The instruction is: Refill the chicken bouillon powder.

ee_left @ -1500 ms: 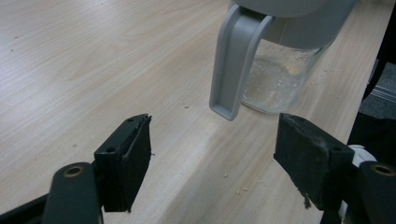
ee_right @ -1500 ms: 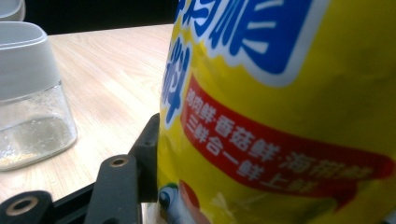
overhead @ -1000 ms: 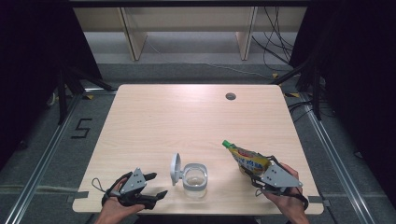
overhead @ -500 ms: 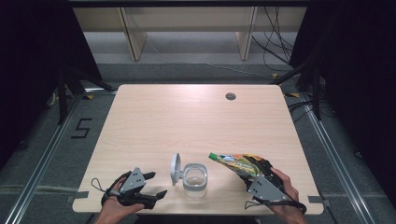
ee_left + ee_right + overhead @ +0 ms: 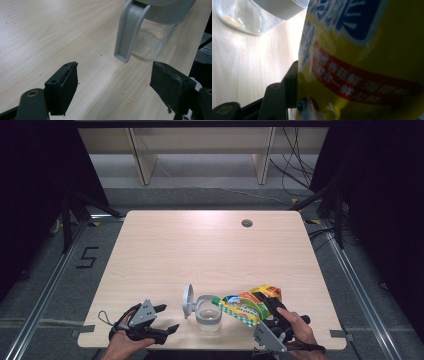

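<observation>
Packet (image 5: 247, 306), yellow with bright print, held tilted in the right gripper (image 5: 272, 312), jaws clamped on it. Its green top end points left and sits over the rim of the jar (image 5: 208, 316). In the right gripper view the packet (image 5: 362, 60) covers most of the frame, one black jaw pressed against its side, jar (image 5: 242, 17) at upper left.

Jar: clear glass, upright near the table's front edge, centre. Grey lid (image 5: 188, 301) hinged open, standing upright at the jar's left side. In the left gripper view the jar (image 5: 152, 40) shows a pale grainy layer at the bottom; a grey lid part (image 5: 130, 30) hangs down its near side. A few crumbs (image 5: 130, 100) lie on the wood in front of it.

Left gripper (image 5: 167, 317) rests low at the front left of the table (image 5: 200, 250), left of the jar and apart from it. Jaws wide apart, nothing between them; they have just been opening.

Table: light wood, a round hole (image 5: 246, 223) near the far right.
</observation>
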A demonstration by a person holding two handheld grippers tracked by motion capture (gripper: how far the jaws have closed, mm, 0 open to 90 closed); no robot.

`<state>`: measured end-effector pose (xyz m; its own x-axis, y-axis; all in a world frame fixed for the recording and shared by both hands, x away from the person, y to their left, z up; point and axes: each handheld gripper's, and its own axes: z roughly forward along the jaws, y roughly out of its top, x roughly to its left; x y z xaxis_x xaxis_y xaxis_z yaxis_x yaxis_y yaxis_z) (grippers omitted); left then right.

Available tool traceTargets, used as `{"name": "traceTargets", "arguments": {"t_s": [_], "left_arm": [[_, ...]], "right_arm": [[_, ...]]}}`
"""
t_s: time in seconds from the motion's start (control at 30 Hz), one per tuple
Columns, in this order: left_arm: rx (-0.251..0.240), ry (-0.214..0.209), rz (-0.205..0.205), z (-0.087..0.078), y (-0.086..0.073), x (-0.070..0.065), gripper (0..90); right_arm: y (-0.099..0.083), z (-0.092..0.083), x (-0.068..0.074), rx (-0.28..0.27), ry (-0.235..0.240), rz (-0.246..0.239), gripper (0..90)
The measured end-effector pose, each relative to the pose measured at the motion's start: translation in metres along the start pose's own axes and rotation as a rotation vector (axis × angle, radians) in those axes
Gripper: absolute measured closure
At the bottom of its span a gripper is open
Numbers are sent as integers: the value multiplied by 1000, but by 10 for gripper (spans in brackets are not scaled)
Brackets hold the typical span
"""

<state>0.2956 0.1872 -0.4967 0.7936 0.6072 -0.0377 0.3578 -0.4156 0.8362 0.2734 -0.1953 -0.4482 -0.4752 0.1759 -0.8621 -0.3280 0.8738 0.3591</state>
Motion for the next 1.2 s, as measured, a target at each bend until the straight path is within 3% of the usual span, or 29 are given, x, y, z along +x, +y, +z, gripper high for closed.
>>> {"name": "traceTargets", "arguments": {"t_s": [0.07,0.1,0.13,0.17,0.2,0.23,0.27,0.33,0.37,0.43,0.47,0.5,0.57,0.6,0.63,0.67,0.73,0.77,0.9,0.97,1.03,1.13,1.2], "left_arm": [[3,-2,4,0,0,0,213],[10,2,15,-1,0,0,213],[9,2,17,0,1,0,213],[12,3,20,0,1,0,213],[13,10,21,0,0,0,213],[18,10,19,0,0,0,213],[7,3,6,0,0,-1,213],[19,7,43,-1,1,1,214],[9,7,20,0,0,0,214],[9,6,25,0,0,0,214],[13,8,27,0,0,0,214],[18,10,31,-1,0,1,214],[13,6,33,0,1,1,214],[13,9,27,0,0,0,214],[13,9,27,0,1,0,214],[14,9,14,0,0,0,215],[-5,-1,-6,1,0,-2,215],[-6,-1,-6,1,0,-2,216],[1,3,1,1,0,-1,216],[12,8,12,1,0,0,216],[1,1,-1,1,0,-1,217],[-6,-2,2,1,0,-2,218],[-7,-3,5,1,1,-2,218]], "right_arm": [[4,0,2,33,-3,-69,468],[5,0,3,45,-7,-84,468],[6,0,6,37,-12,-63,468],[7,-1,2,41,-7,-121,468],[7,-2,5,53,-12,-88,468],[9,-1,2,42,-23,-156,468],[9,-1,5,54,-29,-133,468],[11,-1,4,62,-40,-188,468],[12,0,4,53,-50,-215,468],[13,1,6,66,-54,-226,468],[14,2,6,59,-50,-250,468],[15,0,5,92,-58,-289,468],[17,1,7,103,-70,-338,468],[19,2,5,100,-76,-410,468],[20,2,8,109,-75,-416,468],[18,1,13,136,-78,-360,468],[22,2,9,113,-92,-445,468],[20,2,13,133,-97,-407,468],[24,2,9,129,-120,-505,469],[22,1,13,158,-119,-477,469],[26,3,9,142,-138,-545,470],[26,2,11,177,-136,-537,472],[29,2,8,184,-137,-595,473]]}}
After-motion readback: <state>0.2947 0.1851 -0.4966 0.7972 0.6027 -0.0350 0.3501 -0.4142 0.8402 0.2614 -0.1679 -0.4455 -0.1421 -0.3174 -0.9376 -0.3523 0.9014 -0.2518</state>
